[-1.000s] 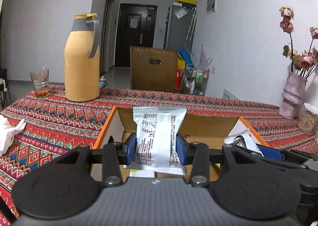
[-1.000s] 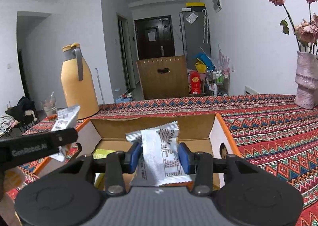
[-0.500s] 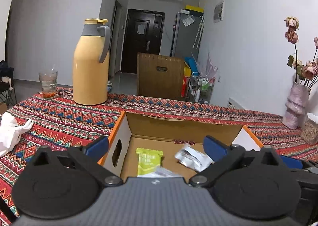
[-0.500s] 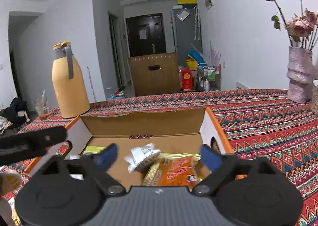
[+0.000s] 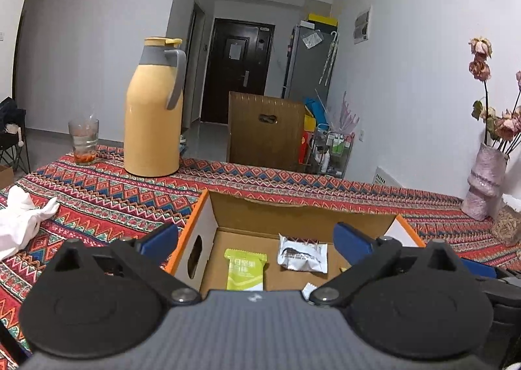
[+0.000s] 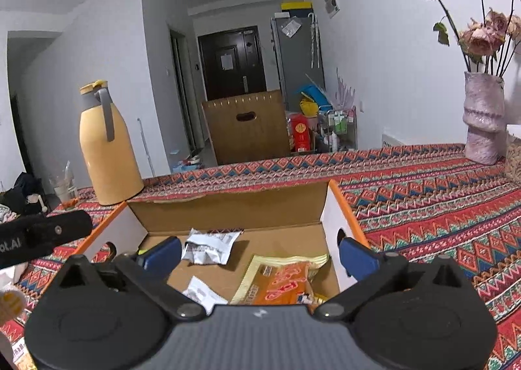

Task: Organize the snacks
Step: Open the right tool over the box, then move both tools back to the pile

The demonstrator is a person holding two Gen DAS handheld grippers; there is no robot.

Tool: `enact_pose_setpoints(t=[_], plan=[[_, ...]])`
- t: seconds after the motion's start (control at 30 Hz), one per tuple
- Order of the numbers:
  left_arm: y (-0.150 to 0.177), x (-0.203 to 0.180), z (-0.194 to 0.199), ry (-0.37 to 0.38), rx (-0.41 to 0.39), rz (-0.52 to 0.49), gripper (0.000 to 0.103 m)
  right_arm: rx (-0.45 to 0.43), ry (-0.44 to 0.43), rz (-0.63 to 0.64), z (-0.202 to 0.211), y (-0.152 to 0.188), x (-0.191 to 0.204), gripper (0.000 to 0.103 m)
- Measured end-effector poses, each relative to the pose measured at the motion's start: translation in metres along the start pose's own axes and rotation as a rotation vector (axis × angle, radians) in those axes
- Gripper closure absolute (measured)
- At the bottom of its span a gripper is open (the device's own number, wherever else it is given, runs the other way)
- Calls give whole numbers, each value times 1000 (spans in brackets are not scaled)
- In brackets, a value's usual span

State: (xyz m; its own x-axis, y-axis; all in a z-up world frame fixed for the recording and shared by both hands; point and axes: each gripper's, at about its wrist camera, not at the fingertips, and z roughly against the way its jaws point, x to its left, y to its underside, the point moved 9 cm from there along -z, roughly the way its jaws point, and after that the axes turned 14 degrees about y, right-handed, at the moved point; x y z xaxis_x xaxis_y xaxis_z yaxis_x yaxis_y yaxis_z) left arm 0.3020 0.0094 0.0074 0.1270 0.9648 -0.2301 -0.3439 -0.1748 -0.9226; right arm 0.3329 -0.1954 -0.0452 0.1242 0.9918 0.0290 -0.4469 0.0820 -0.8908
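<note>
**Both tongs released over the snack box**

The left tongs (image 5: pixel 255 239) stand spread wide with nothing between the blue pads; the jaws have just been opening. The right tongs (image 6: pixel 260 251) are likewise released and bare, having just opened too. Both hover above the near edge of an open cardboard box (image 5: pixel 293 217) with orange rims that sits on the patterned worktop (image 5: pixel 107 194).

On the box floor, under the left tongs, a green snack packet (image 5: pixel 245 269) lies flat, its long axis running from the near side towards the far wall. Just to its right a crumpled silver packet (image 5: pixel 302 254) lies with its long axis across the box. In the right wrist view an orange-and-yellow snack bag (image 6: pixel 283 282) lies in the box's right half, tilted diagonally, with another small white packet (image 6: pixel 202 293) to its left.

Beyond the box stand a yellow thermos jug (image 5: pixel 153 122), a drinking glass (image 5: pixel 83 140) and, far right, a vase of dried roses (image 6: pixel 483 122).
</note>
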Motion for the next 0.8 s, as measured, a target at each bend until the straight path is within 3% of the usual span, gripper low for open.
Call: enact_pose_setpoints(t=[0.47, 0.8], plan=[[-2, -2, 42, 20, 3, -21, 0, -68, -20, 32, 52, -9, -16, 0], [32, 20, 79, 5, 38, -61, 0, -12, -33, 64, 80, 27, -37, 0]])
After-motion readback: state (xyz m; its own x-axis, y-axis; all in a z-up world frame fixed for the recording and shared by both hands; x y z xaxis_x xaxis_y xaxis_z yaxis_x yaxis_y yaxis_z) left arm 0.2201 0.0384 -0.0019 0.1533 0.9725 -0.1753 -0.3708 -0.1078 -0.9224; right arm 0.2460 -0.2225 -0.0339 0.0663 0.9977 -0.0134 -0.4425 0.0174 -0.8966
